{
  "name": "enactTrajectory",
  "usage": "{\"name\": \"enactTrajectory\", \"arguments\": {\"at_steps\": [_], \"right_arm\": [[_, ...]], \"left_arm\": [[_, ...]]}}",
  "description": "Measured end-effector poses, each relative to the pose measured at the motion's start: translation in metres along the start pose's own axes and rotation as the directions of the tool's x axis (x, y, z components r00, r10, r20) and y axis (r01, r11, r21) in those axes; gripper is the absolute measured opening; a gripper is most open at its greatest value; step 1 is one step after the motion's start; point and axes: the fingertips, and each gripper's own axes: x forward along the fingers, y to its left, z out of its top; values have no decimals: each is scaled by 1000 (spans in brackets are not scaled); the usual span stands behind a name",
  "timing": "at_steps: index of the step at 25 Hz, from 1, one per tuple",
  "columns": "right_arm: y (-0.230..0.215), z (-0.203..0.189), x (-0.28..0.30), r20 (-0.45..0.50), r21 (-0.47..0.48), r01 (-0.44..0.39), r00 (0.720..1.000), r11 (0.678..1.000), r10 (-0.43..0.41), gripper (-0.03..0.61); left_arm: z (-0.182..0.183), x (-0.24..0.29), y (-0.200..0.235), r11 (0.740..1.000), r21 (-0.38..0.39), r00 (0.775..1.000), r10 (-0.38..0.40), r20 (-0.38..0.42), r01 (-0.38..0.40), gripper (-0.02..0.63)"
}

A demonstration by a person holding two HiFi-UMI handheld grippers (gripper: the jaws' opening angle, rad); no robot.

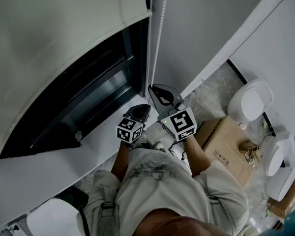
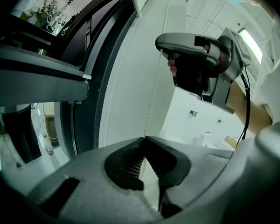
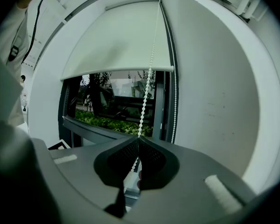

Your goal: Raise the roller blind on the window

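Currently my left tool [image 2: 144, 138] is clenched on the bead chain [image 3: 147, 87]: in the left gripper view its jaws meet at the tips with the chain pinched between them. My right tool [image 3: 139, 138] is clenched on the same strand, higher up, and in the right gripper view the beads run down from the top of the blind straight into the closed tips. A second strand of the chain hangs free just beside the window frame [image 3: 170, 101]. The roller blind [image 3: 116, 41] is part-way down; its bottom bar [image 3: 116, 71] crosses the upper part of the window [image 1: 88, 97], so the lower panes are uncovered and show green shrubs [image 3: 107, 122] outside. The frame is dark, set in a white recess with a plain white sill [image 1: 64, 161] beneath it. In the head view both tools sit close together at the right end of the sill, next to the white wall [image 1: 201, 23] that carries the chain. The floor [image 1: 211, 90] below is pale, mottled stone-look tile with a dark skirting line along the far wall. On it stands a brown cardboard box [image 1: 226, 141] near my right elbow, and several white sanitary fixtures [image 1: 250, 100] are lined up along the right side.
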Motion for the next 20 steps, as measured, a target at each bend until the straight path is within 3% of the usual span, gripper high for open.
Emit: {"name": "enactTrajectory", "arguments": {"at_steps": [11, 20], "right_arm": [[-3, -4, -4, -1, 3, -2, 1000, 1000, 2, 11], [-4, -4, -4, 4, 6, -3, 1000, 1000, 3, 11]], "left_arm": [[1, -12, -4, 1000, 17, 1000, 6, 27, -6, 14], [46, -35, -16, 998, 62, 995, -26, 92, 20, 46]]}}
